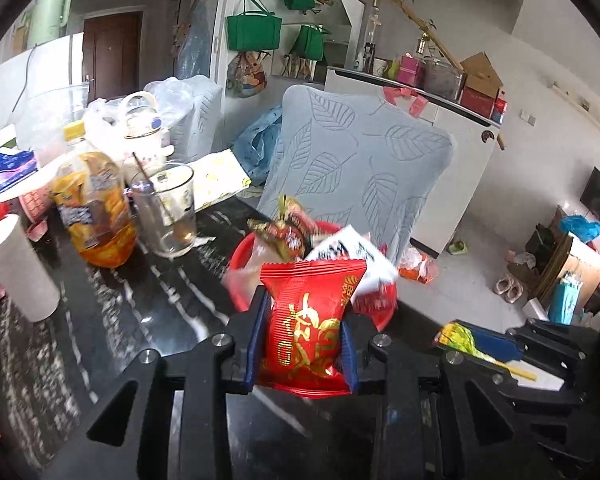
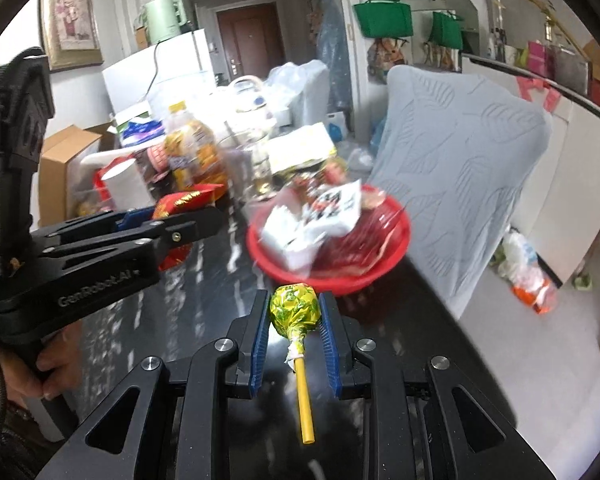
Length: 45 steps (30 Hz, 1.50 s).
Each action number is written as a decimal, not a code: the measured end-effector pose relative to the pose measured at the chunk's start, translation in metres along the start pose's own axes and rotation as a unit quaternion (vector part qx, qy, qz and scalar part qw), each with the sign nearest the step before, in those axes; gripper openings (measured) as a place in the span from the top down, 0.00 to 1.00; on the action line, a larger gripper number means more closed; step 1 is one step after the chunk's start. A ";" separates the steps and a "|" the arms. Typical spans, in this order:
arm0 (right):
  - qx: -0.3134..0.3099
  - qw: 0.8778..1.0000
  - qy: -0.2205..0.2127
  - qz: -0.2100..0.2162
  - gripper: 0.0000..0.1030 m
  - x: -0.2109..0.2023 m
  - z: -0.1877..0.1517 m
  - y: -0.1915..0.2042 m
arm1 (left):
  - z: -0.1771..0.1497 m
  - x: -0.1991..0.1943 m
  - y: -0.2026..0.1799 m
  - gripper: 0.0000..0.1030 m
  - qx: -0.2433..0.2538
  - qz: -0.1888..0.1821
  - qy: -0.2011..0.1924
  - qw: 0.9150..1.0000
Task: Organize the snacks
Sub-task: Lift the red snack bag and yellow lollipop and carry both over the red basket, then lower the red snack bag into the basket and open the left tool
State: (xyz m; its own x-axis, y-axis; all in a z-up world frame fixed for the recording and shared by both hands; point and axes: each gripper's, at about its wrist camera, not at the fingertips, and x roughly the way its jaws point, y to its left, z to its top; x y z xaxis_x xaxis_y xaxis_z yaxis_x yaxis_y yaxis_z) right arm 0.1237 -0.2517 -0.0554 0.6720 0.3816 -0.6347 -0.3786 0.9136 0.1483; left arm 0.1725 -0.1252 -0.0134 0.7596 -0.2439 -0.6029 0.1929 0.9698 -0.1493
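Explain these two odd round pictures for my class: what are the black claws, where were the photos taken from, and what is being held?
No robot here: a person holds a hand-operated claw in each hand, each with a wide-angle camera looking along its two fingers. The left gripper is shut on a red snack packet. The right gripper is shut on a lollipop in a yellow-green wrapper. Ahead, on the dark table, stands a red bowl of snacks, beside a juice bottle and a glass.
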 end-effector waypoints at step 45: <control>0.007 0.998 -0.007 -0.065 0.77 0.055 0.066 -0.042 | 0.043 0.089 0.018 0.40 0.008 -0.009 0.076 0.997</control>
State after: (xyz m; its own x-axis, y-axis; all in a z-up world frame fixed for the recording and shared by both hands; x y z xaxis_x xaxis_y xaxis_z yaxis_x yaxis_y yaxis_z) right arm 0.2179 -0.2598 -0.0465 0.7238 0.2609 -0.6388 -0.2777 0.9576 0.0764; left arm 0.2706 -0.1300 -0.0359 0.6526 -0.2571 -0.7128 0.2174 0.9646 -0.1490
